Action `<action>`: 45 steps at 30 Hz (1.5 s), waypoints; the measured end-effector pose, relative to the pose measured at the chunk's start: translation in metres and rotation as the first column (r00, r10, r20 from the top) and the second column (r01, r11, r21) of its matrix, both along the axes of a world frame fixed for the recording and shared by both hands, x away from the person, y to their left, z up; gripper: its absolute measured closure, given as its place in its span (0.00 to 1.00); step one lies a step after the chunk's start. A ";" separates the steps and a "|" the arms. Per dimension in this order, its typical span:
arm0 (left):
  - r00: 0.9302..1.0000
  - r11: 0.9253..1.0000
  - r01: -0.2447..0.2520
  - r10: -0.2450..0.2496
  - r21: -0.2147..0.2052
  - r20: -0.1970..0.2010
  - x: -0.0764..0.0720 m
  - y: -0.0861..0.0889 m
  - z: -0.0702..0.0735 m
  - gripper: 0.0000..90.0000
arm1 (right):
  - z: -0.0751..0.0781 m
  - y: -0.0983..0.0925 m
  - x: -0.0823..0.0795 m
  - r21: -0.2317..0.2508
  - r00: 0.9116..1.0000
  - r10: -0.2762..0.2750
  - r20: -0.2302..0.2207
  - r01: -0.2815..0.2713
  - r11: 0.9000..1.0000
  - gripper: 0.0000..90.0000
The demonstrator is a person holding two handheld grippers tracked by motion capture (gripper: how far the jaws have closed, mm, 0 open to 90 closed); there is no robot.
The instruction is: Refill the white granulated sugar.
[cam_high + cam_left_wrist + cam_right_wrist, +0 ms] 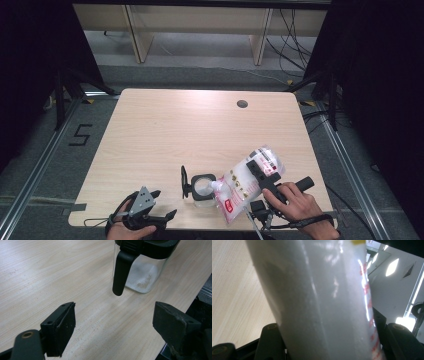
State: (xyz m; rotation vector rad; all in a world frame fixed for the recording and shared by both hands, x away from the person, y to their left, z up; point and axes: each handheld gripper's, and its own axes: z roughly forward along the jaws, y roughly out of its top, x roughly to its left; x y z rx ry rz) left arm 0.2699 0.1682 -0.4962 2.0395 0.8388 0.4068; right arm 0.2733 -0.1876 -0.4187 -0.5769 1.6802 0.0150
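Down at the near left corner of the table (150, 130), the left gripper (162, 205) sits low over the wood, jaws spread wide with nothing between them — the left gripper view looks straight across bare table at the jar (142, 270) just ahead. That jar (202, 190) stands near the front edge, clear glass with a black rim, its black lid flipped up on the left side and a little white powder lying in the bottom. Over it from the right leans the bag (247, 182), clear plastic with red print and white contents, tipped so its lower corner sits at the jar's open mouth. The right gripper (262, 172) has the bag clamped partway open around its bulk — in the right gripper view the bag (319, 302) bulges up between both black jaws.
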 end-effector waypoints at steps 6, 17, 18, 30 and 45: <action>1.000 1.000 -0.017 0.016 -0.011 -0.018 0.000 -0.002 -0.001 0.20 | 0.003 -0.002 -0.001 0.001 1.000 0.001 0.003 -0.001 1.000 0.48; 1.000 1.000 -0.021 0.021 -0.019 -0.016 0.000 -0.001 0.000 0.20 | 0.001 0.000 -0.001 -0.002 1.000 0.012 0.004 -0.012 1.000 0.48; 1.000 1.000 -0.019 0.019 -0.016 -0.014 0.000 -0.001 -0.001 0.20 | 0.001 0.000 -0.001 -0.002 1.000 0.013 0.006 -0.013 1.000 0.48; 1.000 1.000 0.002 -0.002 0.010 -0.015 -0.001 0.002 0.001 0.20 | 0.001 0.000 0.002 -0.013 1.000 0.029 0.009 -0.028 1.000 0.49; 1.000 1.000 -0.016 0.016 -0.013 -0.009 -0.001 0.001 0.000 0.20 | 0.001 -0.001 -0.001 0.035 1.000 0.013 -0.012 -0.012 0.999 0.49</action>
